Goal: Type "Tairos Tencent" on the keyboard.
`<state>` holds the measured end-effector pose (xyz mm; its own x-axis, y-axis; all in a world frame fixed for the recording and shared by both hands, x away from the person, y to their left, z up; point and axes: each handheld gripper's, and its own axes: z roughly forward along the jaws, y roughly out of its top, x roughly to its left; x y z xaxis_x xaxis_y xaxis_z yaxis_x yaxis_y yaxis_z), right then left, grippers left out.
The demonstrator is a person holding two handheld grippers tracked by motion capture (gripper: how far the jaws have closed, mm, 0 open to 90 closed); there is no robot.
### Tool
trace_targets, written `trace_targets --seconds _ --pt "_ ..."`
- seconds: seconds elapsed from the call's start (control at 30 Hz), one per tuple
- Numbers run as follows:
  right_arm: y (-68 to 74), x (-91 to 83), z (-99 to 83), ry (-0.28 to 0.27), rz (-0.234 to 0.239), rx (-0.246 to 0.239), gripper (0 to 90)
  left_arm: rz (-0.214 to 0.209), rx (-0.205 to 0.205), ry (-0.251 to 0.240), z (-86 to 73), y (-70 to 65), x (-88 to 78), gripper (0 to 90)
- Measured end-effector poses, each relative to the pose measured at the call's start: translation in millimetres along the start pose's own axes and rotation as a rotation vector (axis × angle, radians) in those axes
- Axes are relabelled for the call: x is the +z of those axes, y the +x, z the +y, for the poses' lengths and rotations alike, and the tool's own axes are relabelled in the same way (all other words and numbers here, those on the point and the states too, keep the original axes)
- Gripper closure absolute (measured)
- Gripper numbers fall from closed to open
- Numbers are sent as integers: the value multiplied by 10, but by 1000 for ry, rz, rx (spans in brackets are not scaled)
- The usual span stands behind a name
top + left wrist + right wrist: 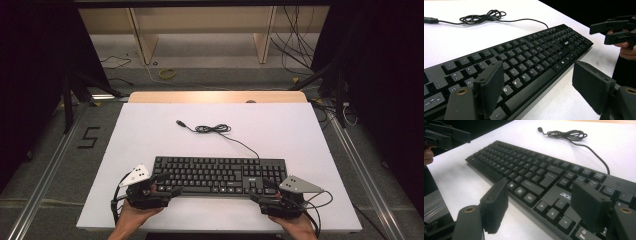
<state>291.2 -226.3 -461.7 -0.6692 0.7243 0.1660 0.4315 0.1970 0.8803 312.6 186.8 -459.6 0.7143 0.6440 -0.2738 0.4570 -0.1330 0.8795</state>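
i see the black keyboard (220, 175) lying flat near the front edge of the white table (150, 130), its long axis running left to right, key rows facing me. its cable (215, 129) leaves the back edge and coils behind it. my left gripper (167, 185) and right gripper (260, 192) sit at its two ends, jaws spread wide, gripping nothing.

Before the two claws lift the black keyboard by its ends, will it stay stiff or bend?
The keyboard looks long, flat and rigid, so it probably stays stiff when lifted at both ends. Its cable lies loosely coiled on the white table and would likely trail limply behind. The smooth plastic edges may slip.
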Motion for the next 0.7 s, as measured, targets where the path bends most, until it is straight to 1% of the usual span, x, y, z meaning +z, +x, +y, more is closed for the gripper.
trace_targets --seconds 0.3,0.37,0.57,0.7 --pt "11 11 6 0 3 0 314 5 2 3 1 2 0 253" --pt "15 20 11 0 3 -2 314 6 -3 -2 2 5 -3 254" --pt "35 68 39 6 9 -4 315 19 -7 1 5 21 -7 254" --pt "67 139 106 4 22 -6 317 29 -15 1 5 31 -13 254"
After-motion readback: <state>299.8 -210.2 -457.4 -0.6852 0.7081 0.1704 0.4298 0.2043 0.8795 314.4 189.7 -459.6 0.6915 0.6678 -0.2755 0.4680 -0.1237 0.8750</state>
